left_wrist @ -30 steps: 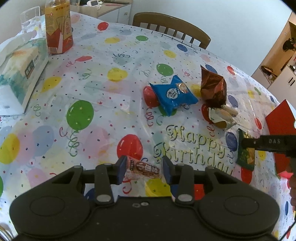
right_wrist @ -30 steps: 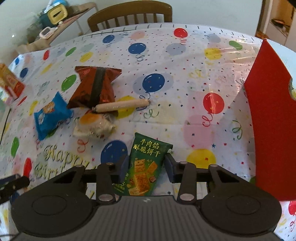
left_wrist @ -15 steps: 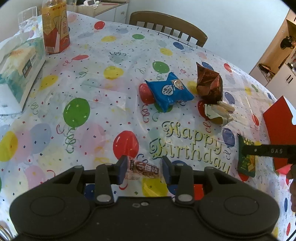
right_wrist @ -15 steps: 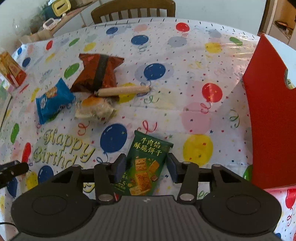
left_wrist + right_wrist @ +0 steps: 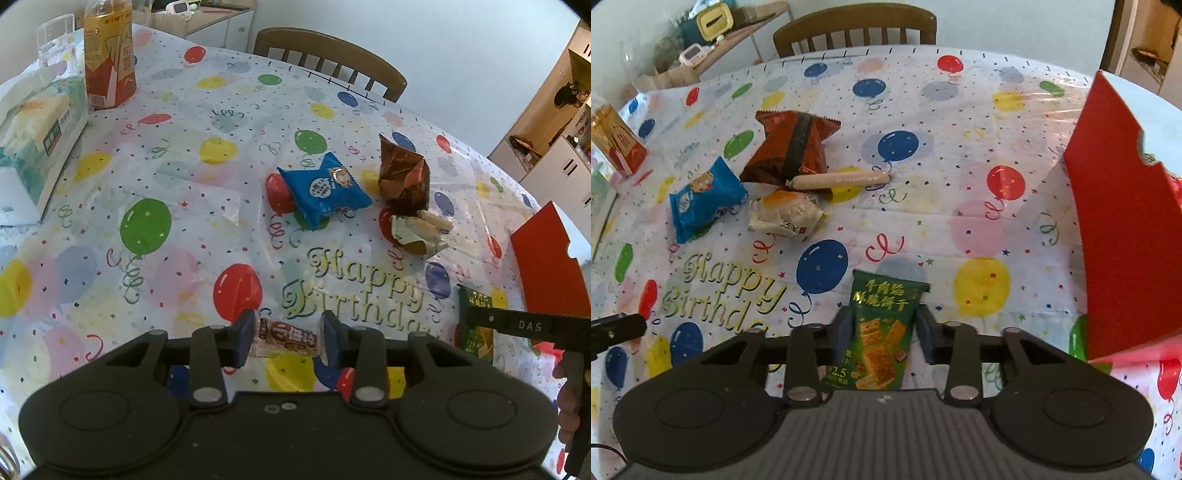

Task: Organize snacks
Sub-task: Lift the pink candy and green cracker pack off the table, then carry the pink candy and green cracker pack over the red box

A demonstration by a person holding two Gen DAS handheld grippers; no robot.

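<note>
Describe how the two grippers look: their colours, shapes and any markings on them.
Both grippers are black plastic. Each has a wide body with two round raised discs, two link arms with silver pivot screws, and dark blue pads on the fingers. The left gripper has a smooth body; the right gripper has a ribbed grey centre panel. Seen from the left wrist camera, the right gripper bears white letters "DAS" on its side.

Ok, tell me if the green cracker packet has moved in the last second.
Yes. In the right wrist view the green packet has come toward the camera: its top edge, earlier level with the tablecloth's blue balloon, now sits below it.
</note>
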